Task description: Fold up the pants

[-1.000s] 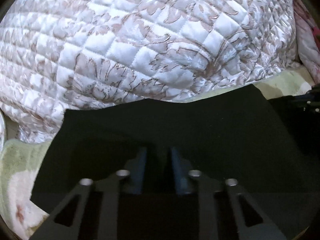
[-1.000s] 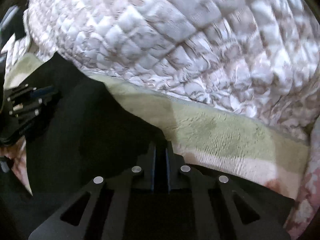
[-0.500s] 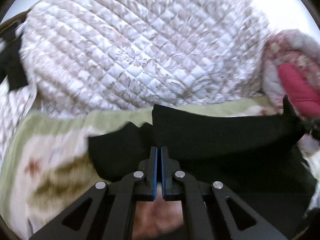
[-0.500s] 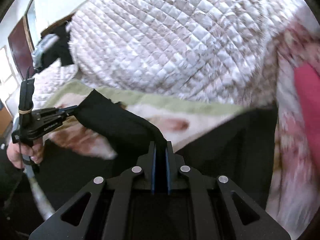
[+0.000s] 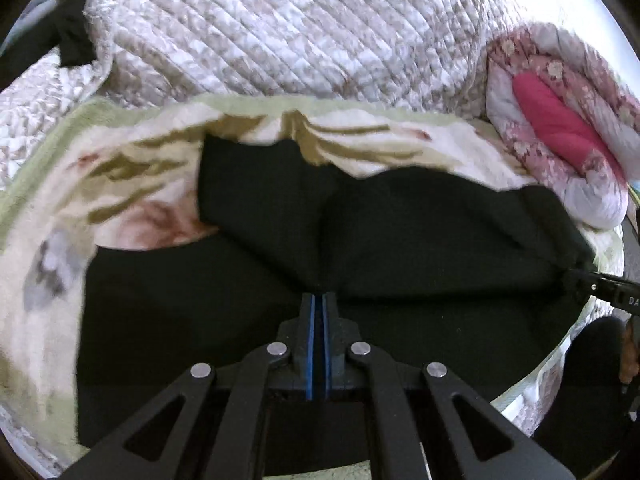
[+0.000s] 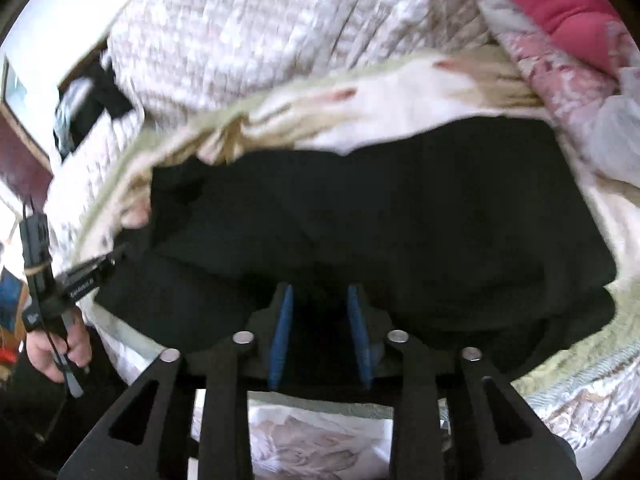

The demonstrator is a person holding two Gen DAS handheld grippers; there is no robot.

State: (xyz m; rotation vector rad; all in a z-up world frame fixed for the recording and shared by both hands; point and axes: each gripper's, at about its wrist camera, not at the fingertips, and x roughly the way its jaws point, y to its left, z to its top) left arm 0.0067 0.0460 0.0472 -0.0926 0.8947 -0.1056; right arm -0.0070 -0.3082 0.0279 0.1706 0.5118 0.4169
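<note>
Now the black pants (image 5: 400, 240) lie on a flowery blanket (image 5: 100, 184) on the bed, near a big white quilt (image 5: 280, 28). The left claw (image 5: 319, 300) pinches the pants tight. The right claw (image 6: 320, 300) is open wide.

The left gripper (image 5: 319, 300) pinched a fold of the black pants (image 5: 400, 232), which lay on a floral blanket (image 5: 80, 184); a quilted bedspread (image 5: 280, 28) rose beyond.

Black left hand-held gripper (image 5: 318, 300), blue pads, silver screws; matching right hand-held gripper (image 6: 320, 300); bare-skinned hand (image 6: 60, 350).
</note>
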